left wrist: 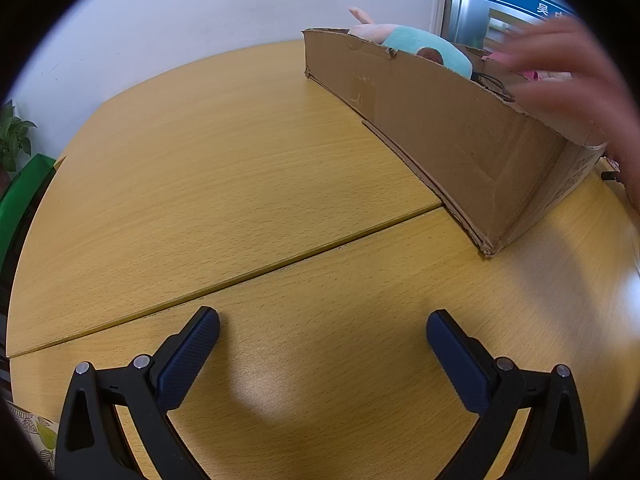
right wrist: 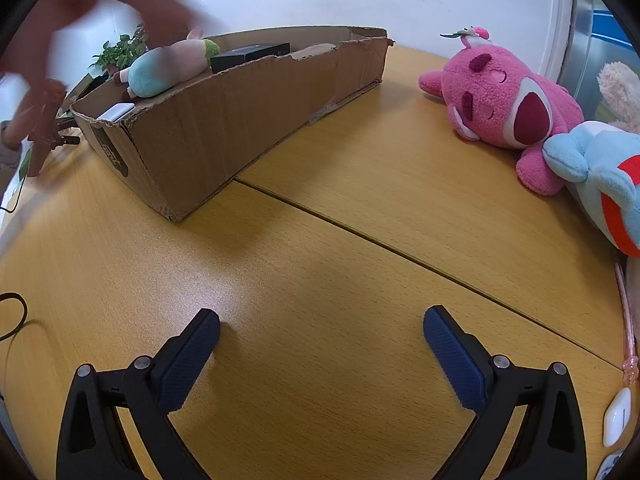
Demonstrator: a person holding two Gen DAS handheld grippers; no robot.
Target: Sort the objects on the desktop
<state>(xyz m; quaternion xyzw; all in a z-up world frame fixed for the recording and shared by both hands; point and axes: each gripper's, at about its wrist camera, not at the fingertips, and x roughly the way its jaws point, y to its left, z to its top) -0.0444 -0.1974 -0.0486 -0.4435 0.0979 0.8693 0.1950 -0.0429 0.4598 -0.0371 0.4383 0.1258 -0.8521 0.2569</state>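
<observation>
Left gripper (left wrist: 323, 322) hovers wide open over the bare wooden desk (left wrist: 224, 168), with the cardboard box (left wrist: 452, 136) ahead to the right.

Its two dark blue fingers (left wrist: 188, 356) are spread far apart with nothing between them, above a seam where two desk panels meet. The long, low box stands on the desk at an angle, its top edge torn. A teal and pink plush toy (left wrist: 420, 46) lies inside, rising above the rim, with a black cable (left wrist: 496, 86) beside it. A blurred bare hand (left wrist: 568, 76) reaches over the box's near end. A green potted plant (left wrist: 14, 136) sits at the far left edge.

Wooden table (right wrist: 320, 240) bearing cardboard box (right wrist: 224, 120), plushies (right wrist: 500, 108)
</observation>
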